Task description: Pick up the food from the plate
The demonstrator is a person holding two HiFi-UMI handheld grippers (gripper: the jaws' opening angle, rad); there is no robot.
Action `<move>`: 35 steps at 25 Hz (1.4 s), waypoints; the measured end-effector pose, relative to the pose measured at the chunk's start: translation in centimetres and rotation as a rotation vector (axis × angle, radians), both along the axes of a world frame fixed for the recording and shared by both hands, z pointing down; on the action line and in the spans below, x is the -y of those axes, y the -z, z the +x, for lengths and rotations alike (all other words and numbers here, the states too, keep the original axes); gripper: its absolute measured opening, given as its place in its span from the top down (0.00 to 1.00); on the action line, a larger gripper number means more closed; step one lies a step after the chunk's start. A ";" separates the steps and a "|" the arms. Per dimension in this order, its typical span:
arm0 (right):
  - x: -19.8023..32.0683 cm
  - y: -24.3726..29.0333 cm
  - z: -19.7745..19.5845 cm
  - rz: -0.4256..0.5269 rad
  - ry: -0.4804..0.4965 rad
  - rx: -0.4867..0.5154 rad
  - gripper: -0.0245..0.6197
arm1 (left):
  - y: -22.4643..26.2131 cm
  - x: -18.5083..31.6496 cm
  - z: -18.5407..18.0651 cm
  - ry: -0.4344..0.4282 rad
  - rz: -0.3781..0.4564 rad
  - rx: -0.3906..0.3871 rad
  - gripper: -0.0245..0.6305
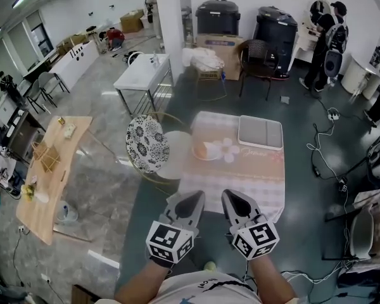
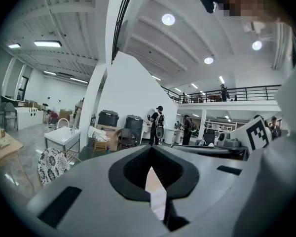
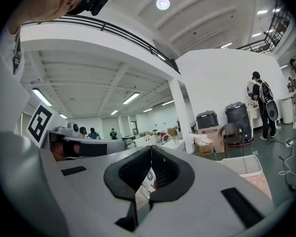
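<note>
Nearest, the left grey two-jaw gripper [image 1: 190,201] and the right grey two-jaw gripper [image 1: 238,201] hover side by side over the table's near edge. Each has its jaws pressed together at the tips with nothing between them. Beyond them spreads the table's pink-and-white chequered cloth [image 1: 240,179]. Toward its far left corner stands a small white plate [image 1: 210,158] bearing a pale orange, rounded piece of food [image 1: 201,149]. What kind of food it is I cannot tell. It looks light and probably soft, so a gentle pinch across its sides, with the jaws opened first, seems wise, and the plate may slide on the cloth. A grey rectangular tray [image 1: 261,132] lies at the far right corner. Further off are a round chair with a black-and-white patterned cushion [image 1: 147,143], a glossy grey floor, a white pillar [image 1: 171,18] and two black bins [image 1: 218,16].
</note>
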State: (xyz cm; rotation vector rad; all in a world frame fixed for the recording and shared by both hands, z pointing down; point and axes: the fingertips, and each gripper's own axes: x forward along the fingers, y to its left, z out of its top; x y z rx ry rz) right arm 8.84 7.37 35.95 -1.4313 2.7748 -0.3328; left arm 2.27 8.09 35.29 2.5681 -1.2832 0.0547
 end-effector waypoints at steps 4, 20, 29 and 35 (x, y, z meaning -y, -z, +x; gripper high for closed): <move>4.1 -0.8 -1.2 -0.027 -0.021 -0.005 0.94 | -0.6 4.2 -1.2 -0.022 -0.006 0.010 0.95; 17.7 -3.9 -5.7 -0.100 -0.133 -0.055 0.94 | -4.4 19.1 -6.4 -0.099 -0.016 0.020 0.95; 24.2 -7.9 -6.0 -0.148 -0.087 -0.026 0.94 | -7.7 25.0 -5.8 -0.062 -0.048 0.041 0.95; 29.0 -12.7 -5.2 -0.210 -0.048 -0.027 0.94 | -11.5 29.7 -4.3 -0.035 -0.062 0.050 0.95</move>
